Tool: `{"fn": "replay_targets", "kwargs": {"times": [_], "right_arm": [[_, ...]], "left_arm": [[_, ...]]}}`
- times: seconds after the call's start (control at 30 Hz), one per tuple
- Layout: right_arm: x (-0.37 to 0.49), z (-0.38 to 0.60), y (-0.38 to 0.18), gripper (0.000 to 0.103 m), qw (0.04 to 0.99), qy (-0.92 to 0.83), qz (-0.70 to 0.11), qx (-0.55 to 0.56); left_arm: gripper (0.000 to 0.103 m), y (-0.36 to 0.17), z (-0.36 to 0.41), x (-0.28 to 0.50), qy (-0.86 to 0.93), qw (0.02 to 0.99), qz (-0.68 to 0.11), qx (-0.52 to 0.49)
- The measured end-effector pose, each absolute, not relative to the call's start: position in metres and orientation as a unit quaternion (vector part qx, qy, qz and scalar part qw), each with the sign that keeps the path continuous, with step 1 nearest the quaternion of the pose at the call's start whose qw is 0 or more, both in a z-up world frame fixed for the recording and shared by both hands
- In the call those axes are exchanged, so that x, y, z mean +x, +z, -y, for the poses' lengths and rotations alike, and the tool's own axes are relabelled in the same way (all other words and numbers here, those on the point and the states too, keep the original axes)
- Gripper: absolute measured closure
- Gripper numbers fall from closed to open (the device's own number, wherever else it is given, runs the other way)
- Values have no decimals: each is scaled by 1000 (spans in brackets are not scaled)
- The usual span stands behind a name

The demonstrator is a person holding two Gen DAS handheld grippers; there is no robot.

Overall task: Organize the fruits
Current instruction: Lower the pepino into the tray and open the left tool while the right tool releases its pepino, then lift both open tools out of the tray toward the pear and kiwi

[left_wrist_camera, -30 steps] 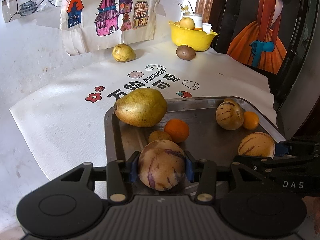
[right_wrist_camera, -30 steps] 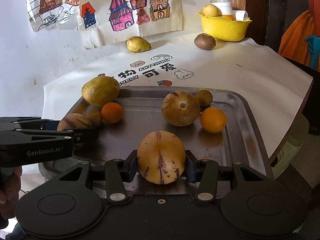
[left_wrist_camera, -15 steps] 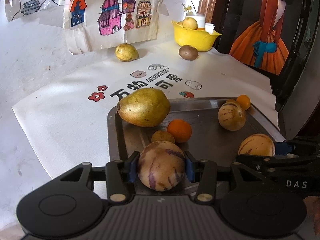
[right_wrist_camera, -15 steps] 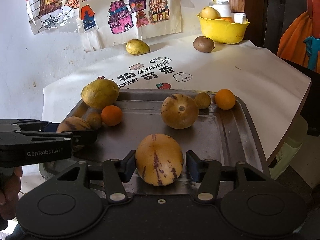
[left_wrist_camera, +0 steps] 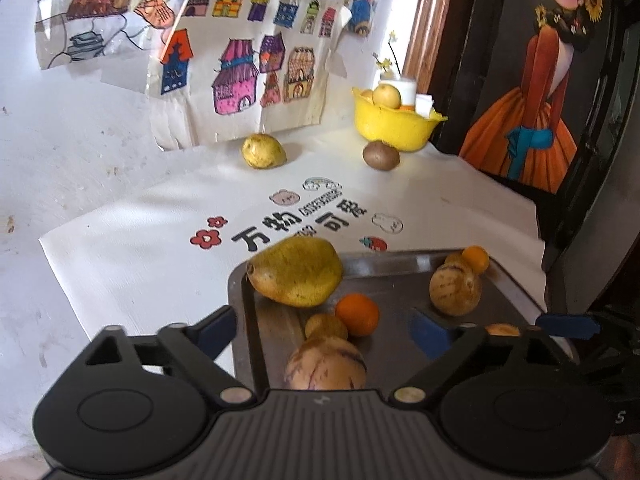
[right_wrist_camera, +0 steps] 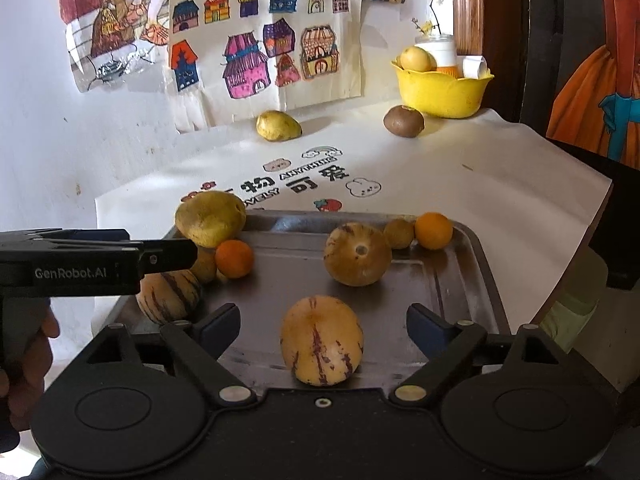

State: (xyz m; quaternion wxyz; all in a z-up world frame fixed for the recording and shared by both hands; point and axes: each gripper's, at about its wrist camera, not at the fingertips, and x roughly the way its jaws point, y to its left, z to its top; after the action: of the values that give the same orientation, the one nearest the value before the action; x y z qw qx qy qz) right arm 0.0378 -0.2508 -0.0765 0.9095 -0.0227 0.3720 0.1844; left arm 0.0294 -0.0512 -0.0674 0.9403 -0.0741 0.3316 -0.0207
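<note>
We are spreading the left gripper point(left_wrist_camera: 322, 330): its jaws are opening wide, and a striped melon point(left_wrist_camera: 325, 366) is lying between them at the bottom centre of the frame, with clear gaps on both sides. Our right gripper point(right_wrist_camera: 323, 326) is opening too, its blue-padded fingers point(right_wrist_camera: 218, 325) standing apart from a second striped melon point(right_wrist_camera: 322, 340), smooth, egg-shaped and purple-streaked, which is resting on the metal tray point(right_wrist_camera: 460, 280). The tray is dull, scuffed steel with rounded corners. On it a bumpy yellow-green pear point(right_wrist_camera: 211, 218) is sitting at the far left corner, just beside a glossy small orange point(right_wrist_camera: 234, 258). Another round striped melon point(right_wrist_camera: 357, 254) is lying mid-tray. A yellow plastic bowl point(right_wrist_camera: 442, 94) is showing at the upper right.
</note>
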Motion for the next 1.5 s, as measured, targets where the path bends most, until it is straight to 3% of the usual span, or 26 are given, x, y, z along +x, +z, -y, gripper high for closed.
{"fn": "replay_targets", "kwargs": {"times": [0.13,1.5], "right_arm": [[36,250,-71,1,911,188,-366,-22],[156,251,53,1,945,199,-255,-51]], "left_arm": [[1,-61,47,32,-17,942,-324,-86],[1,15,36,157,1,957,-279,-78]]}}
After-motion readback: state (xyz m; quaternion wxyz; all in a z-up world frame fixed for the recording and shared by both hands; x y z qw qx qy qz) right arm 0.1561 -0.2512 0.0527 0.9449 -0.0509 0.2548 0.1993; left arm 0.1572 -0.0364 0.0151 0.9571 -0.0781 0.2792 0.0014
